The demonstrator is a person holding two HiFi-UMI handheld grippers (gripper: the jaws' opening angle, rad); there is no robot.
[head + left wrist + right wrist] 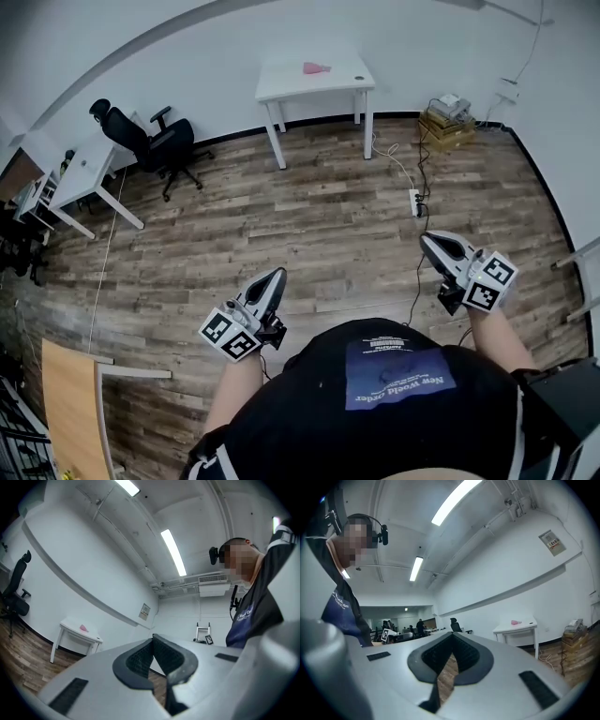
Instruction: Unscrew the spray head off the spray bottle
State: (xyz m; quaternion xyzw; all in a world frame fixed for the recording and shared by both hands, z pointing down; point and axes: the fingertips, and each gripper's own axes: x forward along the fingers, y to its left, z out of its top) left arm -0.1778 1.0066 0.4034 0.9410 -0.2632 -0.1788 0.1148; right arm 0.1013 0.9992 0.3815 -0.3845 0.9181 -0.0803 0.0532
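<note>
Both tools are shut tight with nothing between the jaws: the left gripper (277, 274) and the right gripper (427, 240) each show, in their own views, ribbed pads meeting at the tips. No spray bottle can be made out for certain; the only candidate is a small pink thing (316, 67) lying on the white table (281, 86) at 12 o'clock in the head view, well apart from both grippers (too small to tell what it is). That table stands against the white wall (187, 37). At 1 o'clock a stack of boxes (445, 131) sits by the wall, and a cable runs from there to a power strip (415, 202) on the floor between the table and the right gripper. At 10 o'clock a black office chair (150, 141) stands beside a white desk (84, 173), and at 8 o'clock a light wooden tabletop (66, 394) lies close to the person's left side. The middle of the wood floor (281, 225) is open from the person at 6 o'clock up to the table legs. Bare forearms reach out on either side of the dark shirt; the left gripper aims toward 1 o'clock, the right toward 10 o'clock, and both tilt upward, their views taking in wall and ceiling lights.
</note>
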